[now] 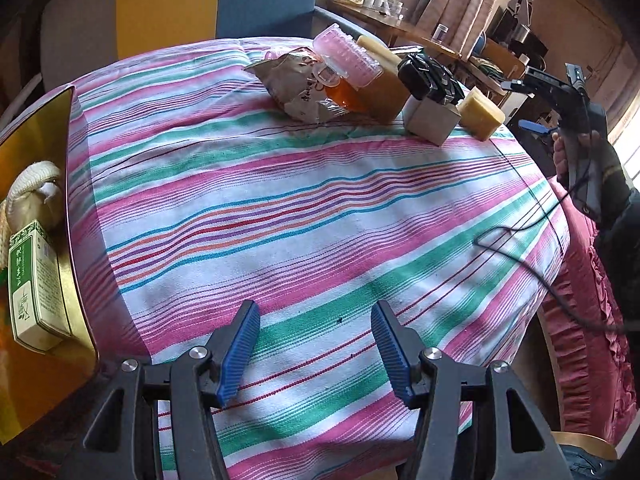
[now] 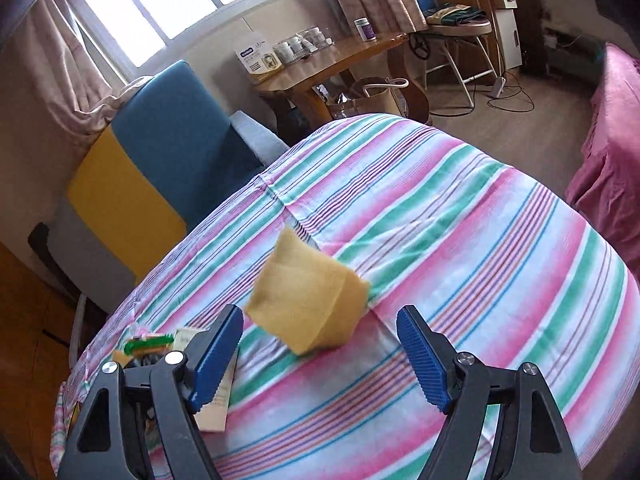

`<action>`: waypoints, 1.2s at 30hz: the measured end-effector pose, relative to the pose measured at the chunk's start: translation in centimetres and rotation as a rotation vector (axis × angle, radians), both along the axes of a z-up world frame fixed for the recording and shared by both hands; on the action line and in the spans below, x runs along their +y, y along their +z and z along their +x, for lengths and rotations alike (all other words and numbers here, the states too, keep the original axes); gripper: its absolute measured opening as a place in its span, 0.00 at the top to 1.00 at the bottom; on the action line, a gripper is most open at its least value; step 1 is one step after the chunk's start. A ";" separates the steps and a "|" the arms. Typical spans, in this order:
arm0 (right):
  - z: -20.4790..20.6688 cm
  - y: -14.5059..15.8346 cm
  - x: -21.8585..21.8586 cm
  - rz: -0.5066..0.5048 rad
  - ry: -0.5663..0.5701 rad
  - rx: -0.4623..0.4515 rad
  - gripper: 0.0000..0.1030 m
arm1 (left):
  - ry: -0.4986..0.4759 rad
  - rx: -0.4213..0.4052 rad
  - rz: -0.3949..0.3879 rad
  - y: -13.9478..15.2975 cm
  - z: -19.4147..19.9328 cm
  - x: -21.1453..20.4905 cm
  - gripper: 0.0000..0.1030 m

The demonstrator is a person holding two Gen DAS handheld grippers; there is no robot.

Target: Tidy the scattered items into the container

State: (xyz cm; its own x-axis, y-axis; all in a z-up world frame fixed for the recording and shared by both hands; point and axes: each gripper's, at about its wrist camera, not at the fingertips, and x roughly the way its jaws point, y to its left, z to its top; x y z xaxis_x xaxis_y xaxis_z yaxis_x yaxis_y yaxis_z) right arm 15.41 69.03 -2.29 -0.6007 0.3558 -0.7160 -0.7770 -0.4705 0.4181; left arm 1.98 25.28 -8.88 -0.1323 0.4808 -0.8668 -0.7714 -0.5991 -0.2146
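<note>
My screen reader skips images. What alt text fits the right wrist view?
The open right gripper hovers over a yellow sponge block on a striped tablecloth, jaws wide apart and holding nothing. Behind are a window and a wooden desk.

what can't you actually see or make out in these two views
- Gold container, left wrist view: cut off by the left edge, so most of its contents are unseen.
- Green box: print too small to read.
- Orange item: largely hidden under the snack bag and pink plastic pack.
- Yellow sponge, right wrist view: blurred.
</note>
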 end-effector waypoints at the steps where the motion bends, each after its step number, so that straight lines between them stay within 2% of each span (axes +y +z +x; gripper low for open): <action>1: -1.0 0.4 0.3 0.007 0.023 0.005 0.22 | 0.002 -0.005 0.005 0.0 -0.1 0.0 0.42; 7: -9.7 1.1 -0.9 -0.016 0.280 0.034 0.18 | 0.007 -0.022 0.030 -0.2 -0.5 0.0 0.40; 11: -15.5 -0.5 -2.9 -0.027 0.408 -0.045 0.16 | 0.013 -0.036 0.048 -0.2 -0.6 -0.3 0.40; 15: -18.3 -3.3 -4.3 -0.100 0.469 -0.095 0.16 | 0.017 -0.048 0.063 -0.2 -0.7 -0.6 0.40; 19: -17.7 -4.8 -6.4 -0.173 0.519 -0.051 0.15 | 0.023 -0.056 0.071 -0.3 -0.6 -0.6 0.40; 24: -15.8 -4.7 -9.6 -0.233 0.542 0.046 0.15 | 0.037 -0.078 0.090 -0.2 -0.5 -1.5 0.40; 32: -11.9 -5.1 -12.2 -0.282 0.470 0.133 0.14 | 0.072 -0.058 0.068 0.0 -0.5 -3.0 0.40; 36: -9.3 -5.2 -12.5 -0.273 0.431 0.122 0.12 | 0.074 -0.031 0.038 0.0 -0.4 -3.0 0.40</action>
State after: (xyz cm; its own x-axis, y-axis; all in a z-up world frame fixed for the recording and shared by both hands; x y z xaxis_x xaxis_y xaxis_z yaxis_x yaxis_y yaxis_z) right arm 6.07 56.55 -7.53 -0.7362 -0.1313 -0.6639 -0.4752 -0.5982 0.6452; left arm 1.63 22.25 -8.87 -0.1423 0.5030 -0.8525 -0.7181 -0.6452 -0.2608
